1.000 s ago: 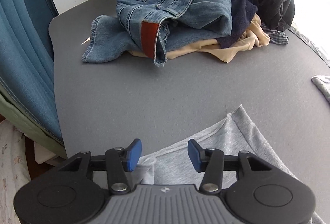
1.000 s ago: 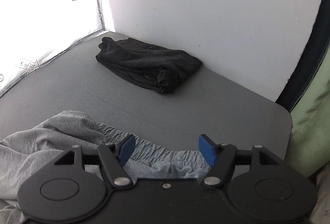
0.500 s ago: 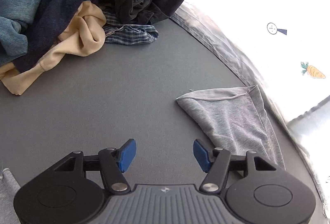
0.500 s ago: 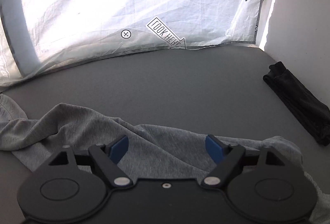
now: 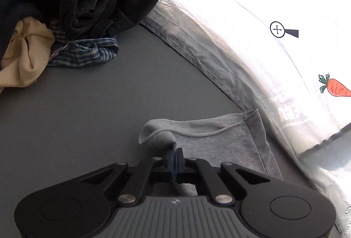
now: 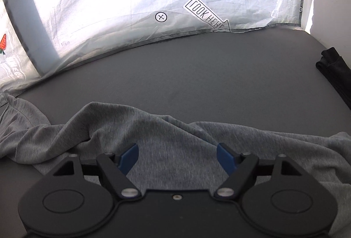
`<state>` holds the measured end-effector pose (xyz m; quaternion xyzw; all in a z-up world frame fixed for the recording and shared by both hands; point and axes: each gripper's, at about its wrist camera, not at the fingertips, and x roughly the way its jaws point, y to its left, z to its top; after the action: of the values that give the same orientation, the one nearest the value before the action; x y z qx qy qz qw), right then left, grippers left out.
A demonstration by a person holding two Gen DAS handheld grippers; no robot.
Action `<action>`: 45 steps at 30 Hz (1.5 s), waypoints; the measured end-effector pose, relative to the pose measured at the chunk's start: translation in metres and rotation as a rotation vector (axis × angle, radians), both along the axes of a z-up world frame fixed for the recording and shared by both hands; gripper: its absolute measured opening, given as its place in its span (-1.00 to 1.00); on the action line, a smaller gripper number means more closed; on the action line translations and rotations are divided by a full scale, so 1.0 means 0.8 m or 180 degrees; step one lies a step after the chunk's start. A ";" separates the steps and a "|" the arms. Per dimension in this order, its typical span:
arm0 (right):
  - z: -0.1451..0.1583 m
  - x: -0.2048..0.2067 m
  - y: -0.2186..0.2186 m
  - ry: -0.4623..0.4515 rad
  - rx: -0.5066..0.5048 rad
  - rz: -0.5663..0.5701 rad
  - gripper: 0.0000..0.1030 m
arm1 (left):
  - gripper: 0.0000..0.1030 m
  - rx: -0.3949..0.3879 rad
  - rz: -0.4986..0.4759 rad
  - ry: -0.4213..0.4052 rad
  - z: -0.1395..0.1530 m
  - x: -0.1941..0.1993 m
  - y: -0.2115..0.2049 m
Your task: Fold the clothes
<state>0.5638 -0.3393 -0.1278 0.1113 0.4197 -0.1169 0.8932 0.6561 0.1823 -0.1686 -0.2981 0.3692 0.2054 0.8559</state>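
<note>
The left gripper [image 5: 174,155] pinches what looks like the gray shirt's [image 5: 219,141] corner to fold it, while the right gripper [image 6: 177,155] waits open just above the cloth.

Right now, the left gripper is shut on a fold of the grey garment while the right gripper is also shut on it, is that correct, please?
Not quite: the right gripper is open, its jaws apart above the grey garment, as the right wrist view shows. The left gripper is indeed shut on a fold of it.
</note>
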 end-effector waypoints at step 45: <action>0.026 -0.123 -0.132 -0.0005 -0.0818 -0.0524 0.60 | -0.22 0.0739 0.0257 0.1557 -0.004 -0.281 0.018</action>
<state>0.4650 -0.4451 -0.1067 0.0302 0.3901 -0.2424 0.8878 0.4310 0.1964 -0.1715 -0.1540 0.5268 0.3462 0.7609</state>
